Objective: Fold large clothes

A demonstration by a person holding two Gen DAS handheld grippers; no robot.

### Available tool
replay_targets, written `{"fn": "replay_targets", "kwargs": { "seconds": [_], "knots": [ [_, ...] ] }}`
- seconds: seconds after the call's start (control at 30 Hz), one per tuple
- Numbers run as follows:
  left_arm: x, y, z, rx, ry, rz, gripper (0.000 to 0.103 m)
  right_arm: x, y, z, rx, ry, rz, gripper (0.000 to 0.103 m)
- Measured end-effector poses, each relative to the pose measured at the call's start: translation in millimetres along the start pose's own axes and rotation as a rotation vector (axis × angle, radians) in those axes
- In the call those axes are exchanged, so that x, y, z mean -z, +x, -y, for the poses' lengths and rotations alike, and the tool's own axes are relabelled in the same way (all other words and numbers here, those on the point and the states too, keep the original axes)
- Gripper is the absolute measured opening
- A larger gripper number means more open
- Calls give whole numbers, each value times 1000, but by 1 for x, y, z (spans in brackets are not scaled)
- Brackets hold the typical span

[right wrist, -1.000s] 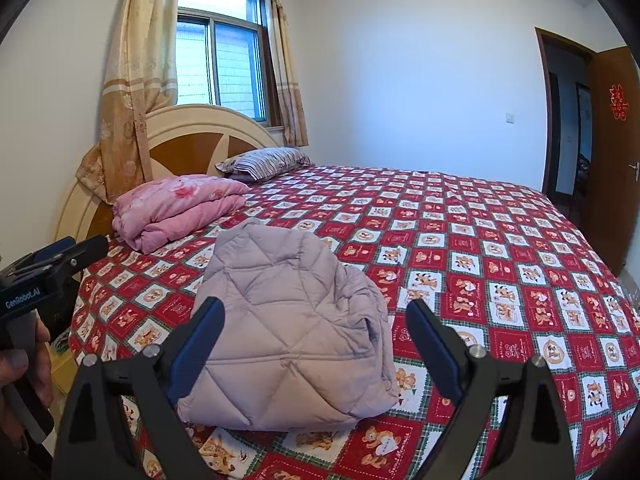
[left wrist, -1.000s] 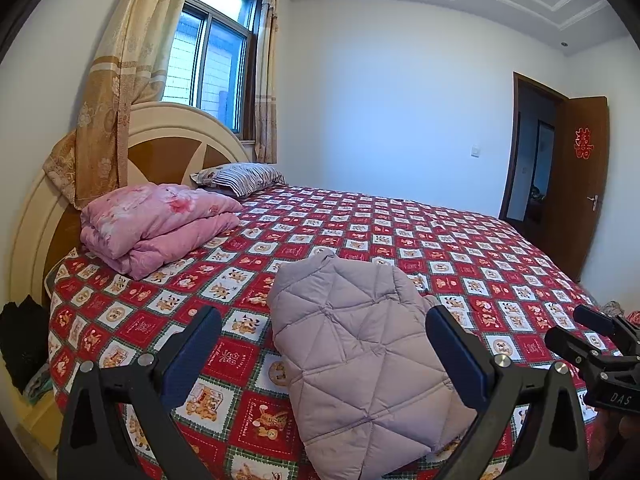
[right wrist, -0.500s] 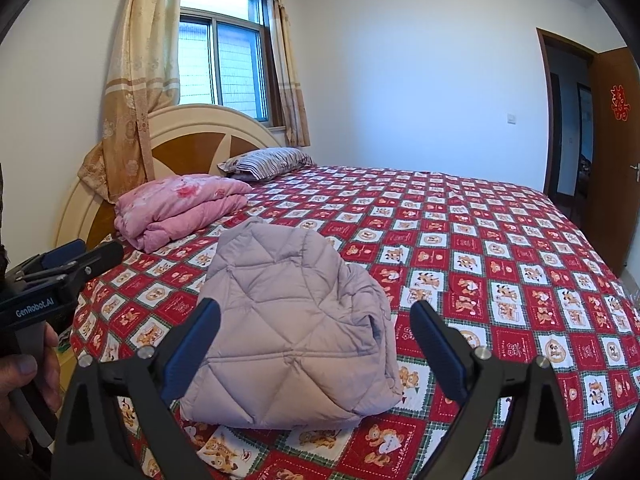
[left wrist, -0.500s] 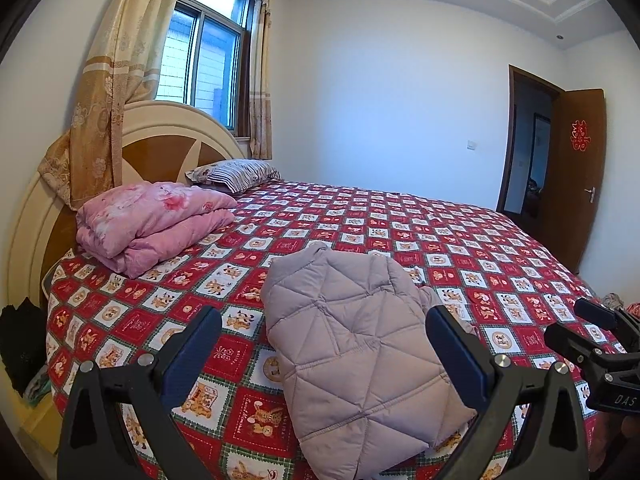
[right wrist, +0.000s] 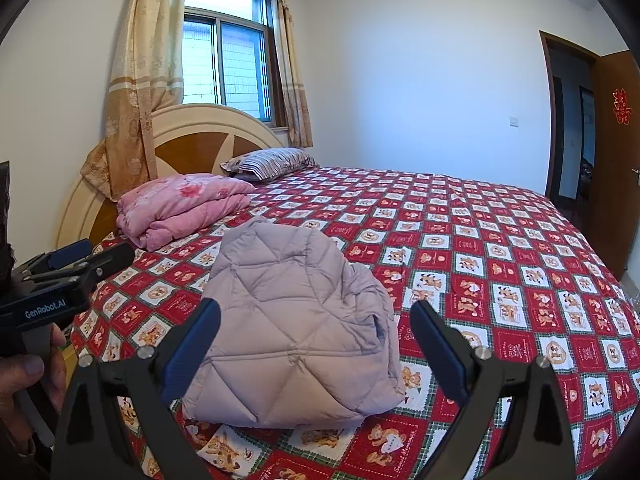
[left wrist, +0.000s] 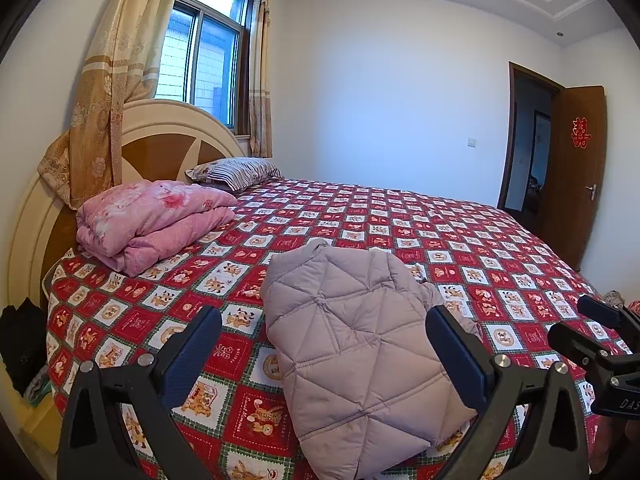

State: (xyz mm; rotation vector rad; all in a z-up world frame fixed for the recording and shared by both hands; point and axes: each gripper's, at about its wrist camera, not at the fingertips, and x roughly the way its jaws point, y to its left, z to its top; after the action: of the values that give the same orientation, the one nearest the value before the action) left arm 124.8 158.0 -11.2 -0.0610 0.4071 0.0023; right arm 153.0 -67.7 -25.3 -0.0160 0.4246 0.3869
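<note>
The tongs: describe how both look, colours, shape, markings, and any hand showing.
Each set of tongs, left and right, has black angular fingers with silver bolts and dark blue pads. Seen from the side, the left body is dark blue with white "GenRobot.AI" lettering; the right one shows "DAS". A bare hand grips the left handle. No cables or sleeves show.

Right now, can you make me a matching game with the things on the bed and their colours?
Things:
1. puffy jacket
2. folded quilt
3. pillow
4. bedspread

Colours:
A. striped dark and white
B. red checks with little bears
C. pale lilac-grey
D. pink

Pairs: 1-C, 2-D, 3-A, 4-B
</note>
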Motion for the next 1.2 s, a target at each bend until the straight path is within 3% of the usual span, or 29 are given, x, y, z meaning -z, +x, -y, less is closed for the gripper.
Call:
{"fn": "replay_targets", "kwargs": {
  "seconds": [0.73, 1.1, 1.2],
  "knots": [
    [-1, -4, -5, -48, -22, 44, 102, 0, -4, -3, 0, -7, 24, 98],
    [3, 11, -10, -49, -66, -21, 102, 0, -4, -5, -2, -11, 17, 98],
    [6, 13, -10, -80, -69, -27, 102, 1, -4, -6, -4, -13, 15, 98]
  ]
}}
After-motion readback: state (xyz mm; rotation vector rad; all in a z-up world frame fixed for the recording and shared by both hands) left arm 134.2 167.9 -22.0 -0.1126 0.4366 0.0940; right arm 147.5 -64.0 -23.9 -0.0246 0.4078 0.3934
